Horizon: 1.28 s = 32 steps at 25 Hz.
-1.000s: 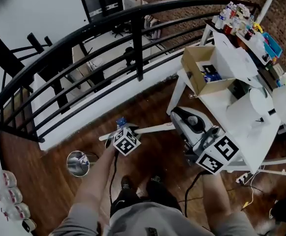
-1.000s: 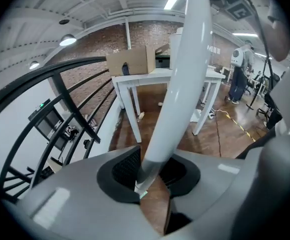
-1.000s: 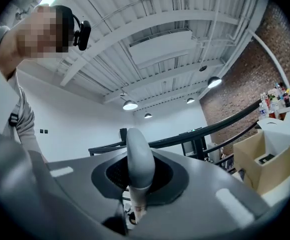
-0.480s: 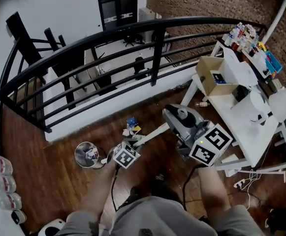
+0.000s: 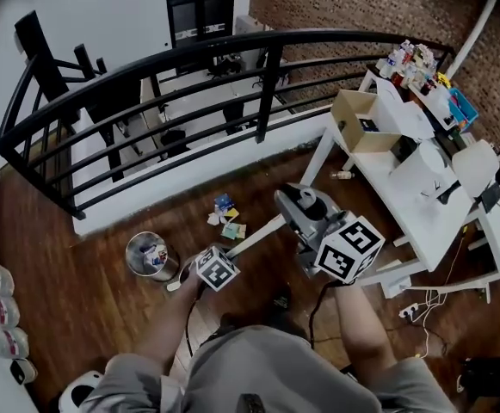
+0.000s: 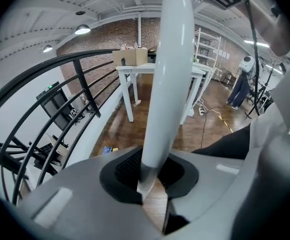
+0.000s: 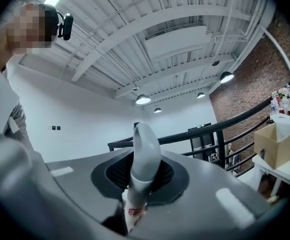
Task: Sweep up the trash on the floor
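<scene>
Closest to us, our left hand-held gripper (image 6: 153,183) has just been closing and is clamped around the white broom handle (image 5: 254,237) partway down. Our right hand-held gripper (image 7: 137,184) is clamped on the handle's grey top end. Out on the wooden floor (image 5: 77,304), the trash (image 5: 225,218) is a small heap of scraps near the foot of the black railing (image 5: 267,93), with a shiny metal bin (image 5: 149,255) off to its left. Farther right is the white surface (image 5: 430,231), with a cardboard box (image 5: 346,119) at its far end.

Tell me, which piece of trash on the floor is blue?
The scrap nearest the railing; the pieces beside it are white and yellowish.
</scene>
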Available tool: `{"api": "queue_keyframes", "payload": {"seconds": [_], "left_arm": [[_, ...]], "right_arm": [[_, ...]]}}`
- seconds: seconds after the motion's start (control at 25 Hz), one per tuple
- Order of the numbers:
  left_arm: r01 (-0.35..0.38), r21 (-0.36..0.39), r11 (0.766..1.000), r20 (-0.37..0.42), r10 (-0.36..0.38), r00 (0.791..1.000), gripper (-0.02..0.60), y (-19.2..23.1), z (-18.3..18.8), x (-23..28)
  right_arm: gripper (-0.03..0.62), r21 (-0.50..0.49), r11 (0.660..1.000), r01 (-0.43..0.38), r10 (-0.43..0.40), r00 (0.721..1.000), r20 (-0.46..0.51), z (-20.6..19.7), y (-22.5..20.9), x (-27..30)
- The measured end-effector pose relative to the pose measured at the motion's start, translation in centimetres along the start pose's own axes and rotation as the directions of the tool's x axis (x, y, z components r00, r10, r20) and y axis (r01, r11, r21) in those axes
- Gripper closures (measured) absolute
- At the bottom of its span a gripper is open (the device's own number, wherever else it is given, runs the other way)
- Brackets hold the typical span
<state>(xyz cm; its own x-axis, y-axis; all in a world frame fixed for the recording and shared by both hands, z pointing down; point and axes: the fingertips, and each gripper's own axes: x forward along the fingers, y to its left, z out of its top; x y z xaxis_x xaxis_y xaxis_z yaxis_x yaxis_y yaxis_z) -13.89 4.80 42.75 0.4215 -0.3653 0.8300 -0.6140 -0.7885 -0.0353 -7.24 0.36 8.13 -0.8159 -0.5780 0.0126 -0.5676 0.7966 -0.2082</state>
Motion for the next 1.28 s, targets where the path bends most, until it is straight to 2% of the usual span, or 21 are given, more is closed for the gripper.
{"api": "queue_keyframes", "payload": {"seconds": [0.2, 0.48, 1.28], "left_arm": [[0.032, 0.008, 0.999, -0.016, -0.032, 0.999, 0.526, -1.9, 0.1, 0.1], [0.076, -0.023, 0.997, -0.021, -0.076, 0.997, 0.526, -3.4, -0.1, 0.5], [0.054, -0.018, 0.998, 0.011, -0.054, 0.998, 0.525, -1.6, 0.7, 0.4]], "right_arm": [[0.549, 0.014, 1.0, 0.014, -0.014, 1.0, -0.018, -1.7, 0.4, -0.7], [0.546, 0.008, 1.0, 0.024, -0.024, 0.999, -0.036, -2.0, 0.2, -1.0], [0.548, -0.012, 1.0, 0.003, -0.003, 1.0, -0.018, -0.4, 0.6, -0.2]]}}
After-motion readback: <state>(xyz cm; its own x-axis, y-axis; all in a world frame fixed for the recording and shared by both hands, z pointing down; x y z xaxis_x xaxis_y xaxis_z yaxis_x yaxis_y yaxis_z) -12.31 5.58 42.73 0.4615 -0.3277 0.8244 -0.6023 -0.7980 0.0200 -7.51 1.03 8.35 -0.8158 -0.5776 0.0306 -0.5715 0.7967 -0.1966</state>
